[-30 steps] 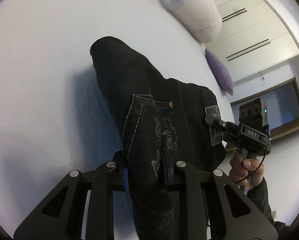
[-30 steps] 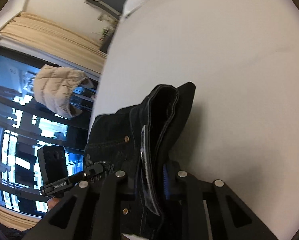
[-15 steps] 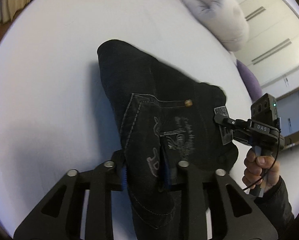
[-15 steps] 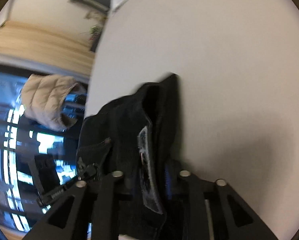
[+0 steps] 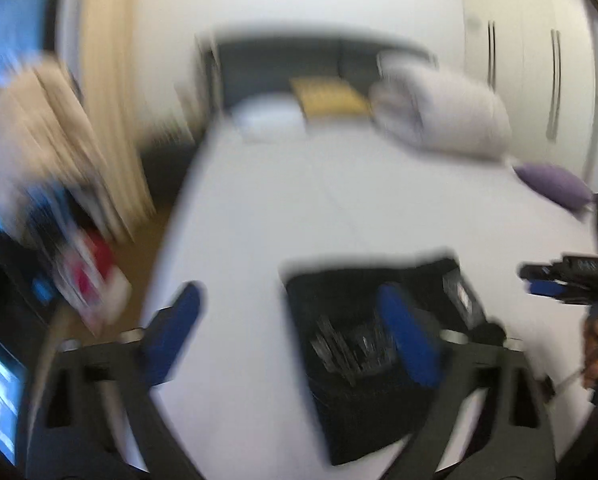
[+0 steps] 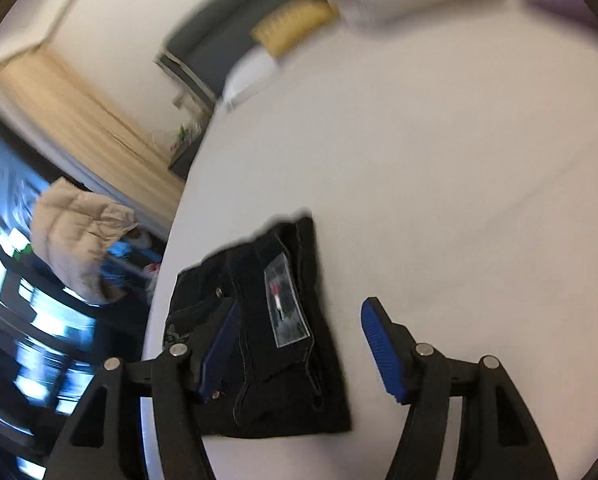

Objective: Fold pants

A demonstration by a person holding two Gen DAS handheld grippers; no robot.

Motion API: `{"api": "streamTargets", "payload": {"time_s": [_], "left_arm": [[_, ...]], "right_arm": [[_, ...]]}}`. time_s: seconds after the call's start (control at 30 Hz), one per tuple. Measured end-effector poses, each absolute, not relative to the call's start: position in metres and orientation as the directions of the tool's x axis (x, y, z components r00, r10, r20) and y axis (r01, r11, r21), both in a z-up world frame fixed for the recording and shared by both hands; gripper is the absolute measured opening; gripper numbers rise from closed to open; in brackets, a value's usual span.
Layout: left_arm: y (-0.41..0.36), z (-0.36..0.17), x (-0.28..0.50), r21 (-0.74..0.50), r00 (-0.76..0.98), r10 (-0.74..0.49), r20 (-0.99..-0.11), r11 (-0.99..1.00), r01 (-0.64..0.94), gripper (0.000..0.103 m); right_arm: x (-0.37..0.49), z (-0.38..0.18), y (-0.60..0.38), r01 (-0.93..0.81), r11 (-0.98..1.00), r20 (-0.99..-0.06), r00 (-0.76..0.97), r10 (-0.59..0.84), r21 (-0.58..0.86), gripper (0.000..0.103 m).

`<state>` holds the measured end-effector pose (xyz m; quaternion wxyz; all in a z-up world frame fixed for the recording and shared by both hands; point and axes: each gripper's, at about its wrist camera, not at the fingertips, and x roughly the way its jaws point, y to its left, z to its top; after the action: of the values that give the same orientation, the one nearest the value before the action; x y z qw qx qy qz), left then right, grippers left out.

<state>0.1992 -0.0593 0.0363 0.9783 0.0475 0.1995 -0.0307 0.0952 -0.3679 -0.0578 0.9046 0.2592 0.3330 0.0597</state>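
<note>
The folded black denim pants (image 6: 267,332) lie flat on the white bed sheet (image 6: 459,184), close to the sheet's left edge and toward its near end; a clear plastic tag (image 6: 285,304) rests on top of the bundle, and pale stitching shows on the pocket face in the left wrist view.

The left gripper (image 5: 295,336) has its jaws spread wide, having just been opening; its blue pads (image 5: 175,332) stand far apart with only bare sheet and one side of the pants (image 5: 359,364) behind them; nothing is grasped, and the pads press on nothing. That picture is heavily blurred, so fine contact at the right-hand pad cannot be judged exactly.

The right gripper (image 6: 295,344) is likewise released, its jaws having just been opening; one blue pad overlaps the left part of the bundle, the other stands over bare sheet to the right; the cloth lies loose between them, not pinched.

At the right rim of the left wrist view the person's hand (image 5: 597,352) holds the other tool's handle.

Toward the sheet's far end sit a mustard-yellow cushion (image 5: 329,96), a white pillow (image 5: 269,120), a rolled pale grey duvet (image 5: 439,116) and, at the far right edge, a purple cushion (image 5: 555,188); a beige padded jacket (image 6: 75,236) hangs off to the left of the bed.
</note>
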Motion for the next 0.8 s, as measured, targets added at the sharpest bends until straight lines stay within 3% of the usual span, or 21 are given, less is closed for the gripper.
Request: {"api": "streamTargets", "payload": {"time_s": [0.03, 0.1, 0.17, 0.2, 0.33, 0.53, 0.8], "left_arm": [[-0.060, 0.047, 0.178, 0.101, 0.944, -0.009, -0.330, 0.994, 0.045, 0.103], [-0.070, 0.074, 0.134, 0.151, 0.982, 0.066, -0.175, 0.988, -0.040, 0.103], [-0.081, 0.096, 0.109, 0.161, 0.986, 0.125, -0.112, 0.981, -0.106, 0.103], [-0.062, 0.106, 0.094, 0.156, 0.987, 0.131, -0.098, 0.981, -0.115, 0.103], [-0.062, 0.141, 0.051, 0.138, 0.988, 0.151, -0.026, 0.980, -0.146, 0.103], [-0.058, 0.167, 0.017, 0.144, 0.975, 0.106, -0.196, 0.986, -0.078, 0.103], [-0.049, 0.139, 0.012, 0.007, 0.868, 0.005, -0.496, 1.000, -0.002, 0.103]], "right_arm": [[0.081, -0.038, -0.366, 0.051, 0.878, -0.531, 0.813, 0.240, 0.476, 0.074], [0.052, 0.003, -0.358, 0.034, 0.910, -0.428, 0.889, 0.161, 0.414, 0.094], [0.022, 0.040, -0.351, 0.026, 0.937, -0.309, 0.947, 0.089, 0.348, 0.103], [0.001, 0.062, -0.347, 0.034, 0.952, -0.228, 0.973, 0.038, 0.303, 0.103], [-0.044, 0.118, -0.333, 0.105, 0.975, -0.057, 0.994, -0.096, 0.195, 0.103], [-0.083, 0.164, -0.312, 0.118, 0.983, -0.053, 0.992, -0.112, 0.141, 0.103], [-0.080, 0.143, -0.288, 0.074, 0.988, -0.252, 0.967, -0.038, 0.134, 0.103]]}}
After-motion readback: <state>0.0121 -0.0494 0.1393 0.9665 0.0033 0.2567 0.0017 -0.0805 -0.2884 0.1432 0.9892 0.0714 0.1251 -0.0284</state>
